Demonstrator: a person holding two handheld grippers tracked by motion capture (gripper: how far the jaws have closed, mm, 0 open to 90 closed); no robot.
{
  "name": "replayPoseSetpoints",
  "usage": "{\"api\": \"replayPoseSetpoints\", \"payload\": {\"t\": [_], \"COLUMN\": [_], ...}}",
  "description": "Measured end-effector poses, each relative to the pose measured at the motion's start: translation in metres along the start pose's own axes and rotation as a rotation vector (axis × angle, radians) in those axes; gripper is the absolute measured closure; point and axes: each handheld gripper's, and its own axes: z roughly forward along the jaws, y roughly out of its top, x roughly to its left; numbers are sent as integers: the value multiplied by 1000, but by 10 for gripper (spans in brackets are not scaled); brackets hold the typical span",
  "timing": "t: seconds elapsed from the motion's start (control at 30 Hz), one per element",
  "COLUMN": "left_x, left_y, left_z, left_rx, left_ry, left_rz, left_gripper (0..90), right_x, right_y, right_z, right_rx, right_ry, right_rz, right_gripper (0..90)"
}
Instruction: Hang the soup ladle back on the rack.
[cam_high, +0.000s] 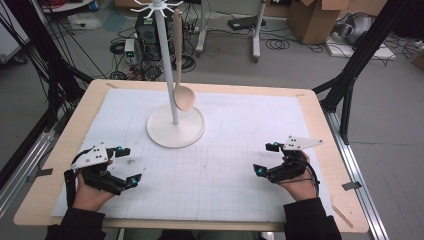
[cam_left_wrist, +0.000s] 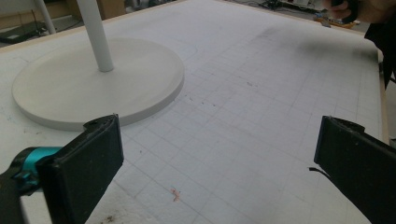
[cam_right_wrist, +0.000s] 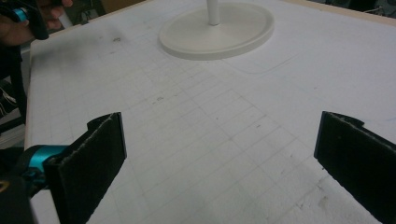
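Note:
A white hook stand (cam_high: 176, 129) rises from its round base at the middle back of the white grid mat (cam_high: 230, 170). A wooden spoon (cam_high: 182, 92) hangs from a top hook, bowl down, just above the base. My left gripper (cam_high: 131, 165) rests low at the mat's front left, open, with nothing between its jaws; the left gripper view has the gripper (cam_left_wrist: 217, 154) facing the stand base (cam_left_wrist: 93, 84). My right gripper (cam_high: 265, 158) sits at the front right, open and empty. Its own view has the gripper (cam_right_wrist: 219, 149) pointing across bare mat toward the base (cam_right_wrist: 217, 30).
The mat lies on a wooden table (cam_high: 320, 125). Black frame struts (cam_high: 360, 55) flank both sides. Behind the table, on the floor, are cables, a computer tower (cam_high: 147, 32) and cardboard boxes (cam_high: 312, 17). The other hand (cam_right_wrist: 28, 18) appears far off in each gripper view.

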Motion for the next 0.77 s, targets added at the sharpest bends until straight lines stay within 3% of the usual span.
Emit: {"api": "replayPoseSetpoints", "payload": {"t": [0.77], "left_x": [-2], "left_y": [-1], "left_z": [6], "left_rx": [22], "left_ry": [-9], "left_rz": [4], "left_gripper": [17], "right_x": [-3], "right_y": [-3], "right_z": [-7], "right_rx": [-21], "right_ry": [-21], "right_rz": [16], "right_gripper": [11]}}
